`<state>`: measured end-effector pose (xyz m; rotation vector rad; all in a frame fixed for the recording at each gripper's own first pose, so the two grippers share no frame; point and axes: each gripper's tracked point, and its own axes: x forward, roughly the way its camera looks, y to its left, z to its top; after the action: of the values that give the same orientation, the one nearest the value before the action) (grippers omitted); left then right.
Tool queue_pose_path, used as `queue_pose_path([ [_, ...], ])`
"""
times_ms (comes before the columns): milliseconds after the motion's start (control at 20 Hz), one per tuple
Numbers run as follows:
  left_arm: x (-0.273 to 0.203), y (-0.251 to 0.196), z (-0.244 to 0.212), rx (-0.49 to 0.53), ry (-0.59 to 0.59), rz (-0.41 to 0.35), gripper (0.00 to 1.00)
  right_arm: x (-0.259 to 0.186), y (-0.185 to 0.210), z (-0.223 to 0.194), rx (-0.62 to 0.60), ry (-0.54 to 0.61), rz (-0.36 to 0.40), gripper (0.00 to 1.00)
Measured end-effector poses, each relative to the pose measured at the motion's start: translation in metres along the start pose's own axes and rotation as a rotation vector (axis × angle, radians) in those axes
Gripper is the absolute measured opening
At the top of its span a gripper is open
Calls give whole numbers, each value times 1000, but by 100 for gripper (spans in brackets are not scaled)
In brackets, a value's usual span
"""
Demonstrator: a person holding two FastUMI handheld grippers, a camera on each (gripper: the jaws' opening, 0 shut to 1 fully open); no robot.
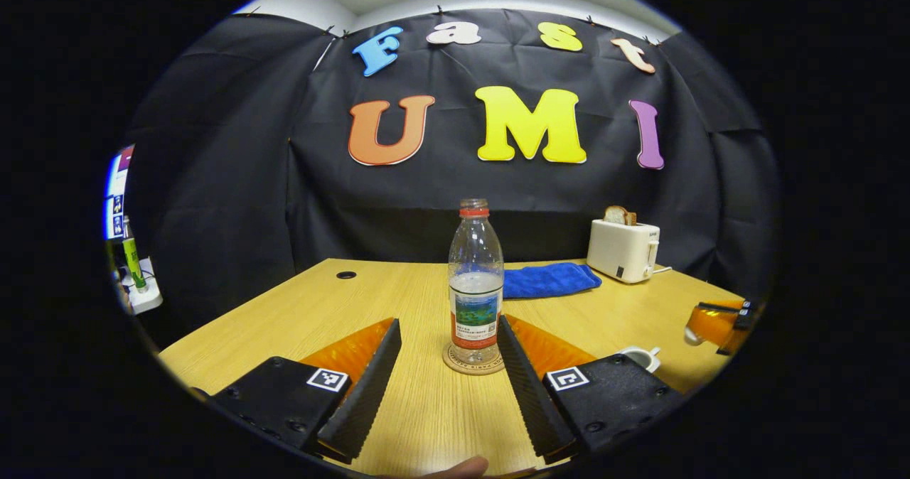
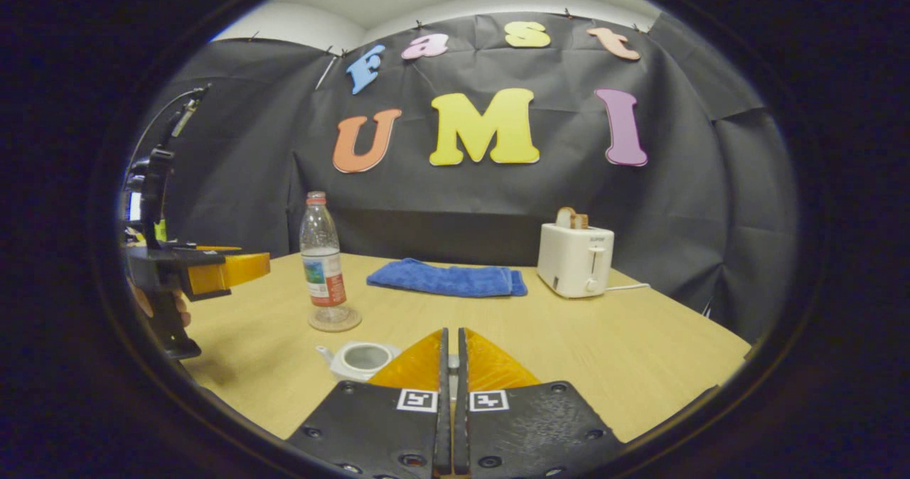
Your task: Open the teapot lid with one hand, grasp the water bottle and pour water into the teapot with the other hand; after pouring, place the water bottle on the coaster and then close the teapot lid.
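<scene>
We see the water bottle (image 1: 475, 280) upright on the round coaster (image 1: 473, 364), uncapped, clear plastic, red neck ring, pictured label, water about half up. In the right gripper view the white teapot (image 2: 360, 359) sits nearer us than the bottle, lid off, mouth open, spout pointing left

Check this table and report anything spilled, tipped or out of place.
Nothing stands out. The water bottle stands upright on its coaster, the teapot sits open and upright, and the tabletop looks dry.
</scene>
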<state>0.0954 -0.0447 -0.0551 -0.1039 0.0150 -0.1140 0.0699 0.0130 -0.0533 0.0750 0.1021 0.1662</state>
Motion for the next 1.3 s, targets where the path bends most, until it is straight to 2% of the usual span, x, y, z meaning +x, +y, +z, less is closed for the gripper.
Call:
queue_pose_path([
  [100, -19, 9, 19, 40, -45, 33, 86, 2, 12, 5, 17, -3, 39, 2],
  [200, -37, 12, 42, 86, -93, 34, 86, 6, 27, 8, 22, 0, 77, 2],
  [300, -47, 12, 55, 91, -88, 37, 86, 12, 38, 7, 24, 13, 102, 2],
  [350, -56, 7, 58, 88, -80, 21, 77, 15, 43, 6, 26, 17, 112, 2],
  [400, -63, 8, 62, 82, -81, 24, 85, 16, 48, 7, 27, 22, 124, 3],
  [550, -73, 17, 74, 58, -84, 48, 83, 18, 62, 8, 38, 22, 159, 6],
  [600, -77, 16, 74, 53, -78, 39, 84, 20, 64, 9, 47, 20, 163, 3],
  [800, -83, 9, 76, -8, -67, -15, 83, 32, 69, 6, 95, 43, 166, 3],
  [1300, -78, 27, 69, -26, -27, 23, 84, 40, 71, 0, 100, 66, 161, 6],
])
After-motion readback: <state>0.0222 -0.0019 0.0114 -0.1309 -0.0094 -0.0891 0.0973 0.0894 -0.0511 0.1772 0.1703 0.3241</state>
